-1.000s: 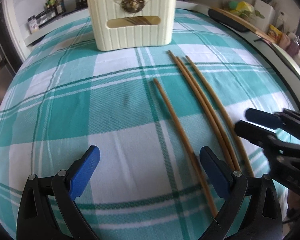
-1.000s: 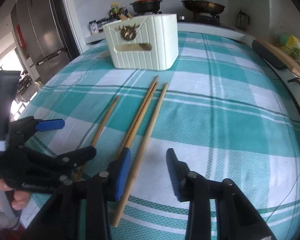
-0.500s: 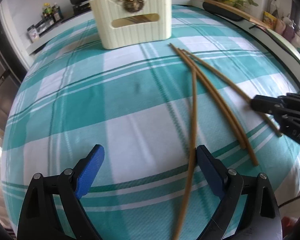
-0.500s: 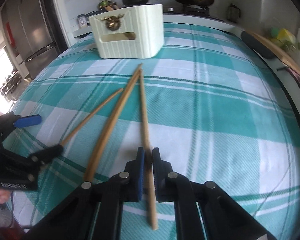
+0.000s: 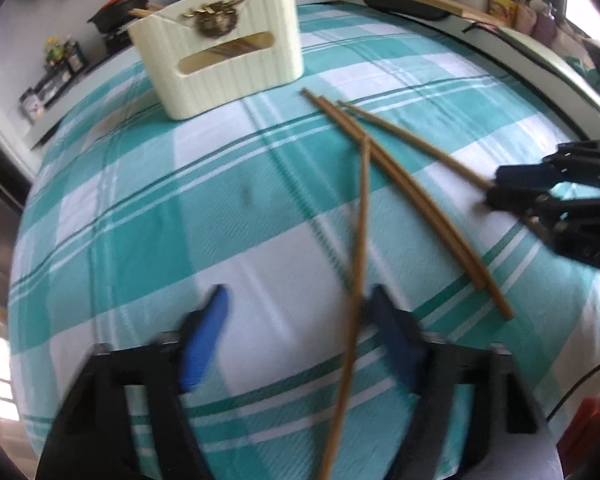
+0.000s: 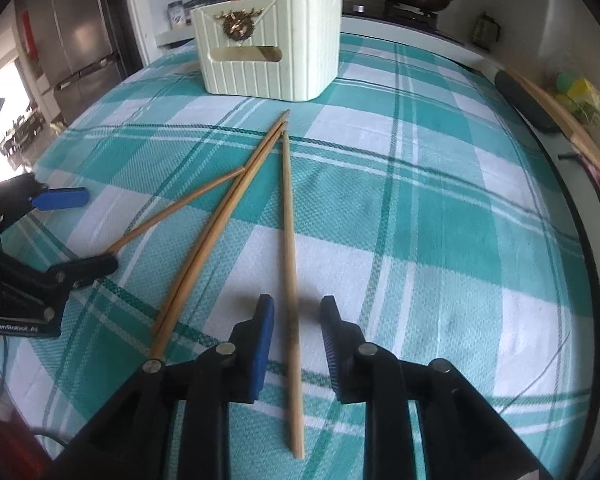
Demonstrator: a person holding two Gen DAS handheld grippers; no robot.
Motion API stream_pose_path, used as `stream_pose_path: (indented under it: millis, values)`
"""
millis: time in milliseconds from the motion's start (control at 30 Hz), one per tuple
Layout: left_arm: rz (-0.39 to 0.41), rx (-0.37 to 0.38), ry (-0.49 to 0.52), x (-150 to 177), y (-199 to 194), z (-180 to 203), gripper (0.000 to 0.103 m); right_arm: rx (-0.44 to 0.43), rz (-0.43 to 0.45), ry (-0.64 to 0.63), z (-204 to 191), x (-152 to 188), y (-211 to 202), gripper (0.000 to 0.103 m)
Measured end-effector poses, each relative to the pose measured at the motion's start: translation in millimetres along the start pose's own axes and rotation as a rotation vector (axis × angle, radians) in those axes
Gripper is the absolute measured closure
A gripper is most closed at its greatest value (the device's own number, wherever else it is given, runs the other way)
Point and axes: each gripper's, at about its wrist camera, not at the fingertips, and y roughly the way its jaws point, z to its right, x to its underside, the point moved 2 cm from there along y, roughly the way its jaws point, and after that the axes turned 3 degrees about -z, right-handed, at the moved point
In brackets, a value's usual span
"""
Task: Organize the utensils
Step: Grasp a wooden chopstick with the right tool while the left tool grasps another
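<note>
- Wooden chopstick sits between left claw pads, jaws closing, blurred; contact unclear.
- Right claw opening, released, another chopstick lying between pads on bench.
- Holder far ahead; contents mostly hidden.

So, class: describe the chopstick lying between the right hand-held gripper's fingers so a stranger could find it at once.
Start at the cream ribbed holder on the teal checked tablecloth. Four chopsticks fan out in front of it. Yours is the rightmost chopstick, alone, running straight toward the right hand-held gripper, whose opening jaws straddle it without touching.
</note>
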Motion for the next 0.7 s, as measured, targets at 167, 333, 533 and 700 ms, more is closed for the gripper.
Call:
stream_pose_path:
  millis: [167,333,533,700]
  values:
    - [0.014,0.027,-0.029,-0.6,-0.9,6.7,0.097,0.010,0.007,0.031,2.6,-2.2,1.2,0.094]
    - [0.017,-0.024,-0.151,9.6,-5.9,-19.7,0.097,0.065,-0.001,0.077,12.6,7.4,-4.0,0.095]
    - [-0.020,0.004,-0.240,21.9,-9.9,-62.7,0.095,0.048,-0.058,0.067,22.3,17.4,-11.3,0.093]
    - [-0.046,0.076,-0.207,17.2,-12.6,-76.1,0.032,-0.015,-0.113,0.020,24.4,10.6,-12.1,0.064]
